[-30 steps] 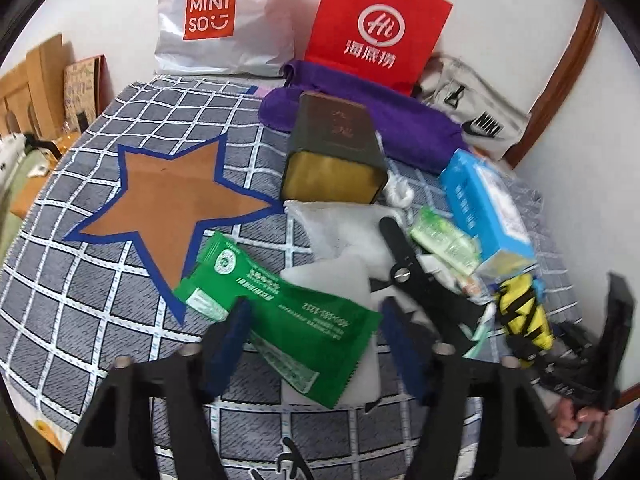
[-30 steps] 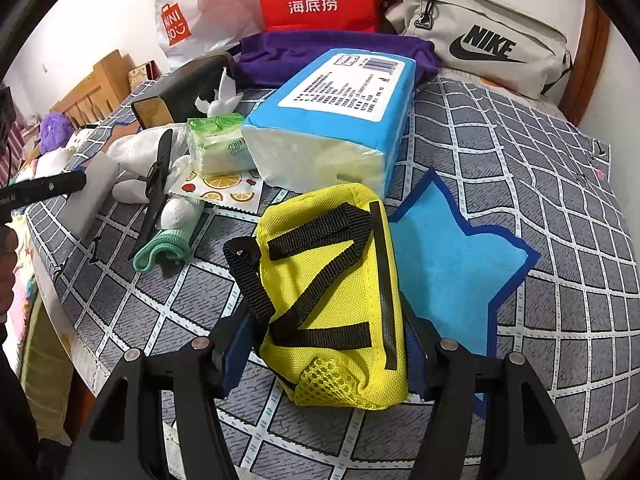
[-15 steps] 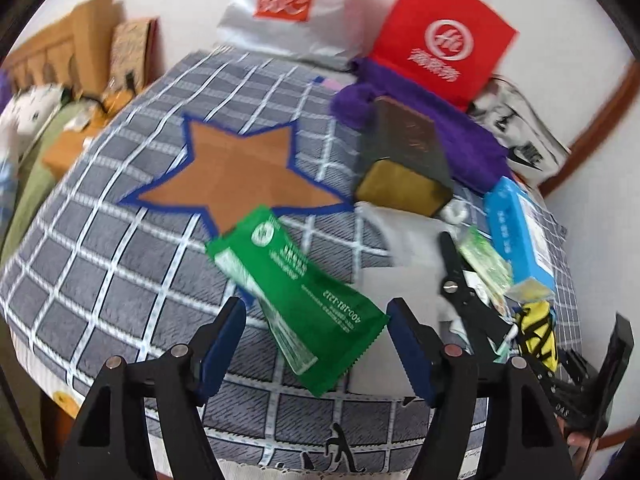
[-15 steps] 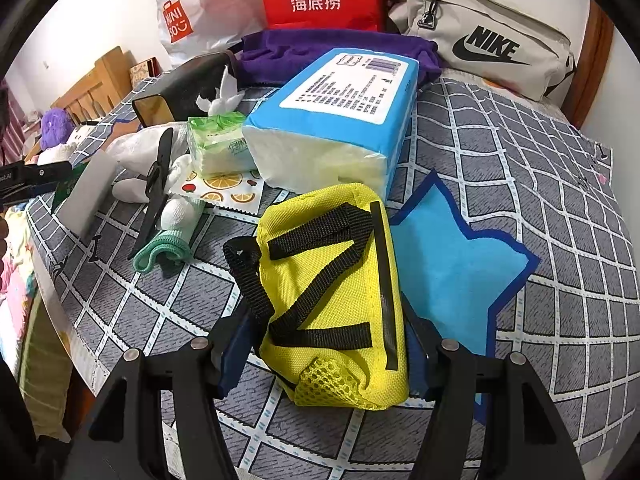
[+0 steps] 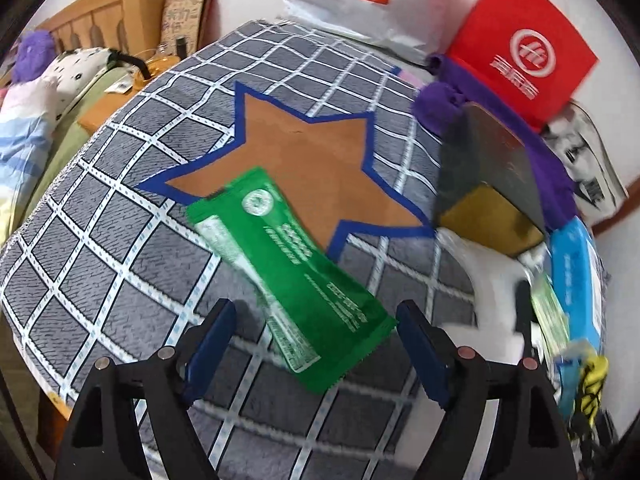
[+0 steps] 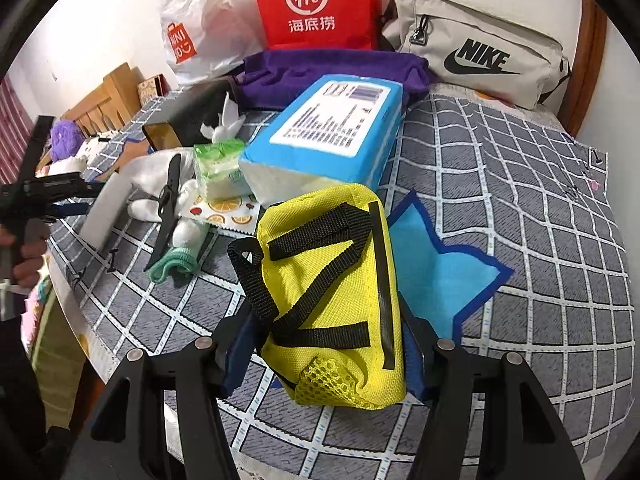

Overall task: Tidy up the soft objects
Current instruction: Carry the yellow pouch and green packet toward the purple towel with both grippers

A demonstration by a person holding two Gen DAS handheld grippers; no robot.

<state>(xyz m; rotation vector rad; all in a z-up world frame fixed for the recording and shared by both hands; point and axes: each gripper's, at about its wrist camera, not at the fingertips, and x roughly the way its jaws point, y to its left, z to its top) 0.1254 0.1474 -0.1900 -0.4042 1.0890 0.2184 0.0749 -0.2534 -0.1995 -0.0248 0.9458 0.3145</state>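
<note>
A green soft packet (image 5: pixel 288 268) hangs between my left gripper's (image 5: pixel 316 340) blue pads, its far end over a point of the orange star mat (image 5: pixel 304 160). The jaws stand wide and I cannot tell what holds the packet. My right gripper (image 6: pixel 324 352) is shut on a yellow pouch with black straps (image 6: pixel 332 292), its pads pressed against both sides, beside the blue star mat (image 6: pixel 436 268). The blue tissue pack (image 6: pixel 332 136), green tissue pack (image 6: pixel 220 168) and white socks (image 6: pixel 188 228) lie behind the pouch.
A dark box (image 5: pixel 492 184), purple cloth (image 6: pixel 332 68), red bag (image 6: pixel 316 4), white Miniso bag (image 5: pixel 360 0) and Nike bag (image 6: pixel 480 56) line the far side of the checked cloth (image 5: pixel 100 248). Black scissors (image 6: pixel 168 204) lie by the socks. The table edge is near me.
My left gripper has swung left with the green packet, away from the pile and toward the orange star. The right gripper has stayed on the yellow pouch.
</note>
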